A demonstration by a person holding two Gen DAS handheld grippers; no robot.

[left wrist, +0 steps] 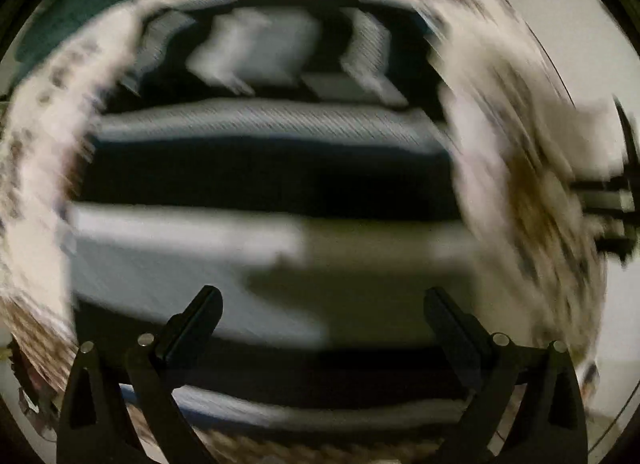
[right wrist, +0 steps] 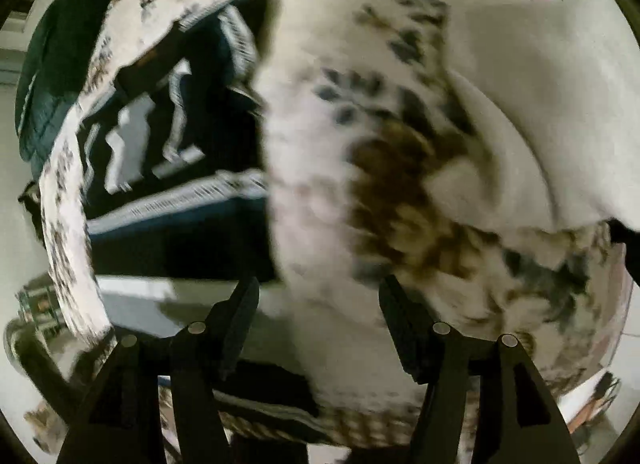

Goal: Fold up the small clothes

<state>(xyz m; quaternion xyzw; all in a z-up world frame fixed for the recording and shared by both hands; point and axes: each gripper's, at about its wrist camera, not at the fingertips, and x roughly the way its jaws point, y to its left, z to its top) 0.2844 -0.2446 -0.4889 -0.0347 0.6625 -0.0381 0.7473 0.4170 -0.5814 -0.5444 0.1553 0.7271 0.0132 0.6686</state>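
A small garment (left wrist: 260,124) with broad dark navy, white and grey-blue stripes lies spread on a white floral cloth (left wrist: 520,144). Both views are smeared by motion. My left gripper (left wrist: 322,293) hangs open over the garment's lower stripes, pointing down, with nothing between its fingers. In the right wrist view the striped garment (right wrist: 180,192) fills the left half and the floral cloth (right wrist: 360,144) the right. My right gripper (right wrist: 320,283) stands open over the garment's right edge where it meets the floral cloth; its fingers hold nothing.
A dark green fabric (right wrist: 52,64) lies beyond the floral cloth at the upper left, also the dark green fabric (left wrist: 80,4). A plain white cloth (right wrist: 540,84) covers the upper right. A braided rope-like rim (right wrist: 280,428) runs along the near edge.
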